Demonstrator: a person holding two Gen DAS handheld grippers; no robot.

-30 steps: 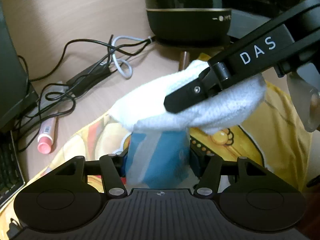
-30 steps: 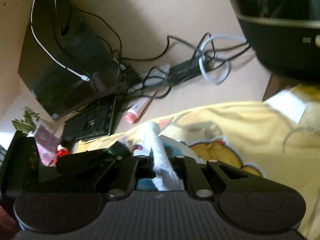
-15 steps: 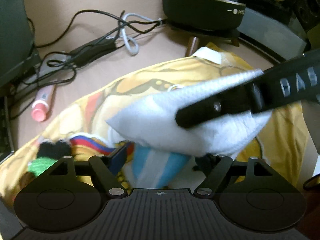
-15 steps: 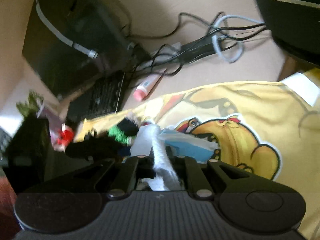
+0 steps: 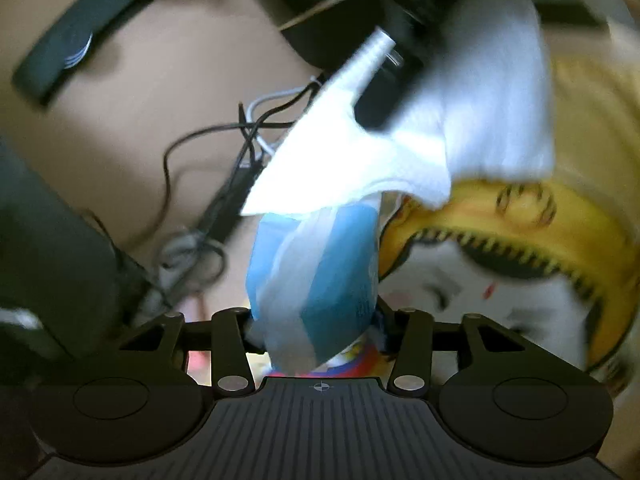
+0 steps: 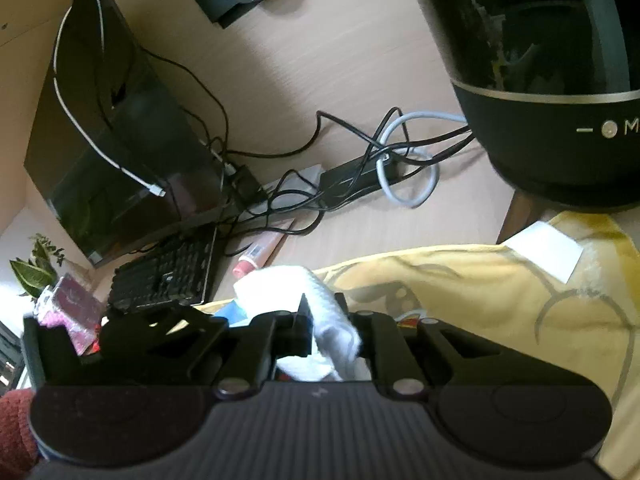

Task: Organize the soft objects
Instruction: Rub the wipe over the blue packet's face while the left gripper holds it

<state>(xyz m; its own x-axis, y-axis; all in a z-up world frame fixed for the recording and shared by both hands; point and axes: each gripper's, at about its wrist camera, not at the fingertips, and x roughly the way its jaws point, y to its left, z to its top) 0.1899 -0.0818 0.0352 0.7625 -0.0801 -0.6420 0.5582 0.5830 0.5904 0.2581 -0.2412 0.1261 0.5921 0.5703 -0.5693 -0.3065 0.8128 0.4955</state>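
Observation:
My left gripper (image 5: 316, 320) has a blue and white soft pack (image 5: 320, 264) between its fingers, the jaws closing tight on its sides. Draped over the top of the pack is a white towel (image 5: 480, 112), which reaches up to the right. My right gripper (image 6: 332, 332) pinches that white towel (image 6: 288, 284); its jaws begin to ease while the pads still press the cloth. One of its black fingers (image 5: 380, 96) shows in the blurred left wrist view. Under both lies a yellow cartoon-print cloth (image 6: 480, 280). A corner of the blue pack (image 6: 228, 314) shows left of the towel.
On the wooden desk, a black monitor (image 6: 112, 140) and keyboard (image 6: 168, 276) stand at the left. A tangle of cables (image 6: 380, 160) runs behind a pink tube (image 6: 256, 256). A large black round appliance (image 6: 560, 120) fills the back right. A plant (image 6: 36, 268) is far left.
The left gripper has rolled and dropped a little, and its jaws, wider half a second ago, are closed on the blue pack. The towel in the right gripper has risen slightly.

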